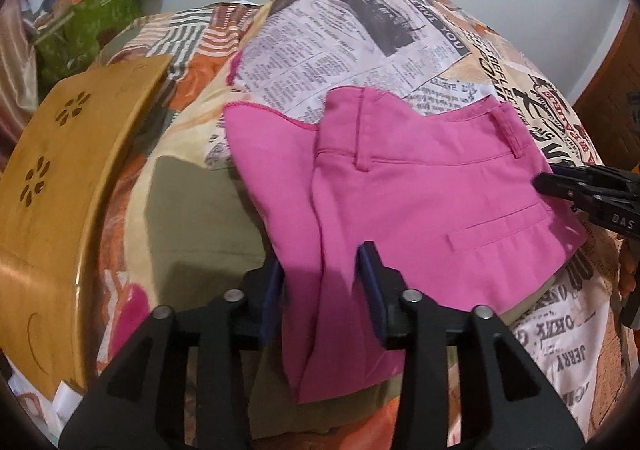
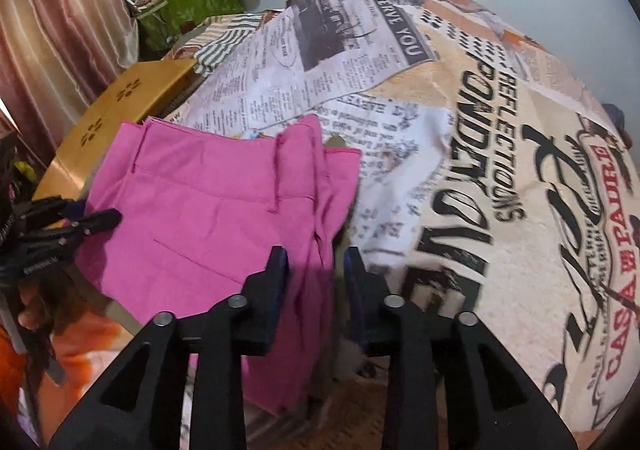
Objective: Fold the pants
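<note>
Now pink pants (image 1: pixel 420 185) folded on printed bedspread (image 2: pixel 500 153), both grippers' fingers parted.

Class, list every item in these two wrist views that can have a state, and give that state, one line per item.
pink pants: folded over, waistband away from the cameras, lying on the bedspread.
left gripper: open, pink fabric between its fingers, pads not pressing.
right gripper: open, over the pants' edge.
newspaper-print bedspread: spread out, slightly wrinkled.
wooden board: lying flat beside the pants.
</note>
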The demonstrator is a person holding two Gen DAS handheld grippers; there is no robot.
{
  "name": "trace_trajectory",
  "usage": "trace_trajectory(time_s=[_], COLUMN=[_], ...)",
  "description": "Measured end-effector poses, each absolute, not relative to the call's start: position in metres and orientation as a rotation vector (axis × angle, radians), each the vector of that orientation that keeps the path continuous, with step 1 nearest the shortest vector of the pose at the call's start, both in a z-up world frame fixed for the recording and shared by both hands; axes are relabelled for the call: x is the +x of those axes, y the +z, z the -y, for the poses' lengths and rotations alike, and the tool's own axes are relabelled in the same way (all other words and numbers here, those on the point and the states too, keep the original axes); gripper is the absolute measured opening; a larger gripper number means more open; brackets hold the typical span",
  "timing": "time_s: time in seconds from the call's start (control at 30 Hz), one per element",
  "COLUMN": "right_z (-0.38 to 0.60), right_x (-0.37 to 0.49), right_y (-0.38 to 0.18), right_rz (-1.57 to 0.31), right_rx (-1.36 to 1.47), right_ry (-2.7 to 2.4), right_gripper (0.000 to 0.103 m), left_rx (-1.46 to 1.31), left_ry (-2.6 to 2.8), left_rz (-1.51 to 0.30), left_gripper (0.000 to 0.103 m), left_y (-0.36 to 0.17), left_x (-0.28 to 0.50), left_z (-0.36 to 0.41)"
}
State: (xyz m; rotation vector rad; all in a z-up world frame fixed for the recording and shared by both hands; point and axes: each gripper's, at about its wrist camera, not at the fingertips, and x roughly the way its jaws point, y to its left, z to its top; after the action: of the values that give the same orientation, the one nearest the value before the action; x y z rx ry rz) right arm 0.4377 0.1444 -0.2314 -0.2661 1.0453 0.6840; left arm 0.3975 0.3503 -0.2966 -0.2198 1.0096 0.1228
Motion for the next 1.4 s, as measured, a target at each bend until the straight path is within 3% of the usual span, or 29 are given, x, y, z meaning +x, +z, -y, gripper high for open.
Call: trace_trajectory(time_s=[0.37, 0.93, 1.13, 1.4], right_z=[-0.116, -0.054, -0.026, -0.004], right_x=[0.416, 0.281, 0.203, 0.128], right_y=[-0.185, 0.013, 0.059, 0.065], right_rz=[-0.981, -0.58, -0.421, -0.272], right_rx=[-0.219, -0.029, 0.022, 0.022], right_ry=[0.685, 0.807, 0.872, 0.871], right_gripper=[0.036, 0.036, 0.036, 0.036], left_rx=[-0.18, -0.08, -0.045, -0.034], left_ry=[0.236, 0.178, 0.216, 0.209], left_rz=[-1.031, -0.591, -0.455, -0.312], left_gripper=[0.041, 0.041, 0.041, 0.042], left_y=[-0.272, -0.026, 0.021, 0.046], left_x=[0.368, 0.238, 0.163, 0.075], left_z=[-0.358, -0.244, -0.201, -0.162])
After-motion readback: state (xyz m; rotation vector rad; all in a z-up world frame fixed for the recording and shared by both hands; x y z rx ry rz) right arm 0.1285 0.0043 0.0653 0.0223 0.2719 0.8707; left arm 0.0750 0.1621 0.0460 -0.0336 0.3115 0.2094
